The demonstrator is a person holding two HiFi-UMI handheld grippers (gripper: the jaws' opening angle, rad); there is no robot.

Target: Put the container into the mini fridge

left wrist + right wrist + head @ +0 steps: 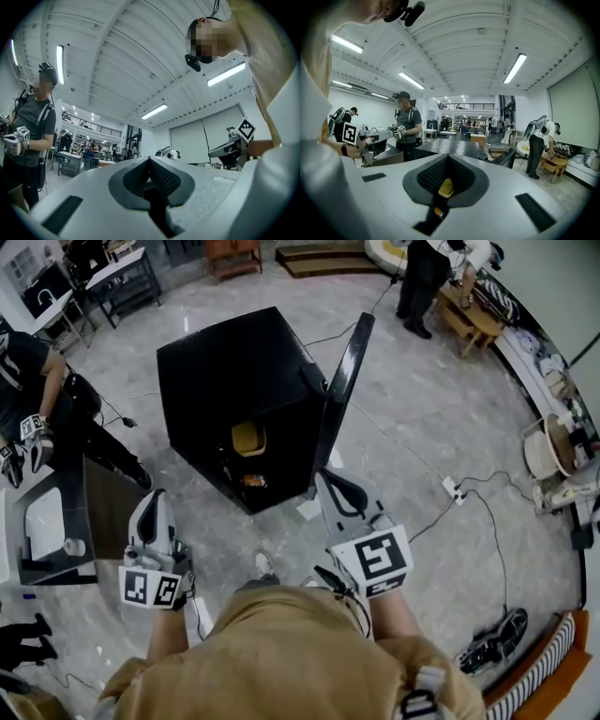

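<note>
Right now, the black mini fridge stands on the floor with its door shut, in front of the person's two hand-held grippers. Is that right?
Not quite. The mini fridge does stand on the floor in front of the left hand-held gripper and the right hand-held gripper, but its door is open, swung out to the right. The head view shows this, with a yellow container visible inside.

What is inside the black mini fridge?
A yellow container, and a small orange thing below it. The mini fridge top hides the rest.

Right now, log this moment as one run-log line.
mini fridge: door open | yellow container: inside fridge | left gripper: shut, empty | right gripper: shut, empty
</note>
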